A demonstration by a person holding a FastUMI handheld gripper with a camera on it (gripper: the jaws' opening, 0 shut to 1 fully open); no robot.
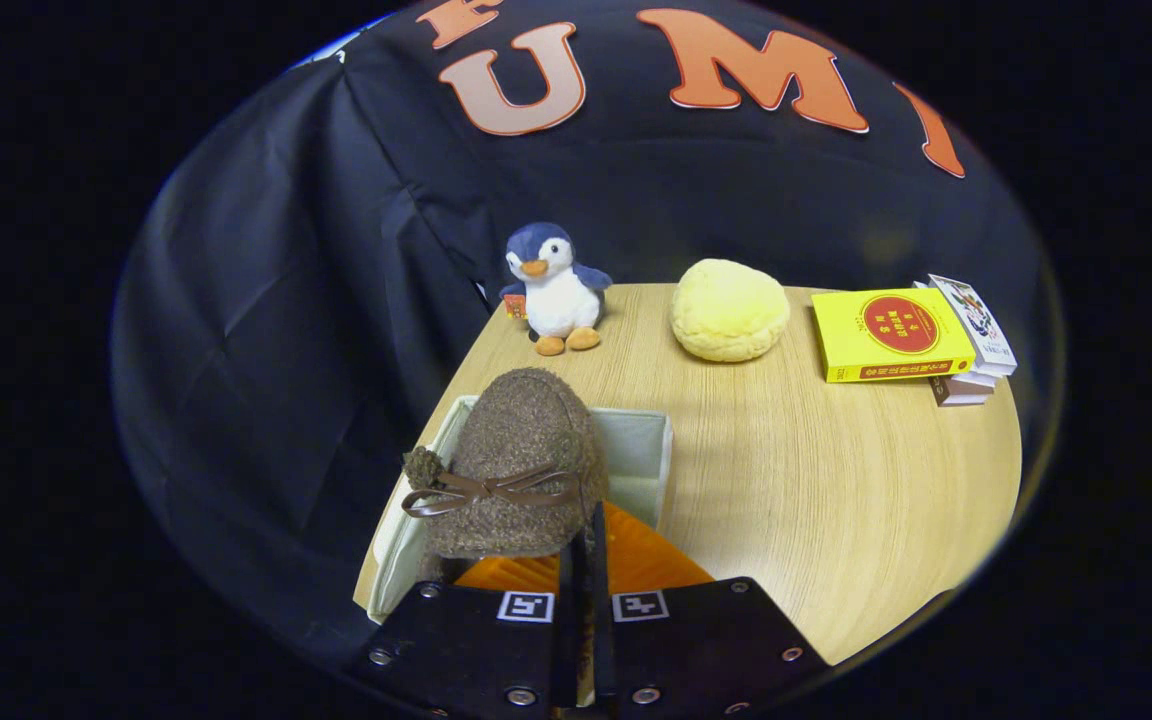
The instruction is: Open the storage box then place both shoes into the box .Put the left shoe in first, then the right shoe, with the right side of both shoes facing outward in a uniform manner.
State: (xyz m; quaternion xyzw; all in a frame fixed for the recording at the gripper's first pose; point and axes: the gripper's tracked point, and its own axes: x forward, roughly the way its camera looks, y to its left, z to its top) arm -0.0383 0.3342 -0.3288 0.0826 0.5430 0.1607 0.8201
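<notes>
Your gripper (584, 560) is clamped on the heel rim of the brown fuzzy shoe (516, 465), which hangs over the open storage box (636, 445) at the table's (836, 480) near left, hiding the box's inside. Farther right sit penguin (551, 285), yellow cushion (729, 308), books (896, 335).

A plush penguin (551, 288), a yellow cushion (729, 309) and stacked books (911, 335) are resting along the tabletop (836, 480) far edge.
</notes>
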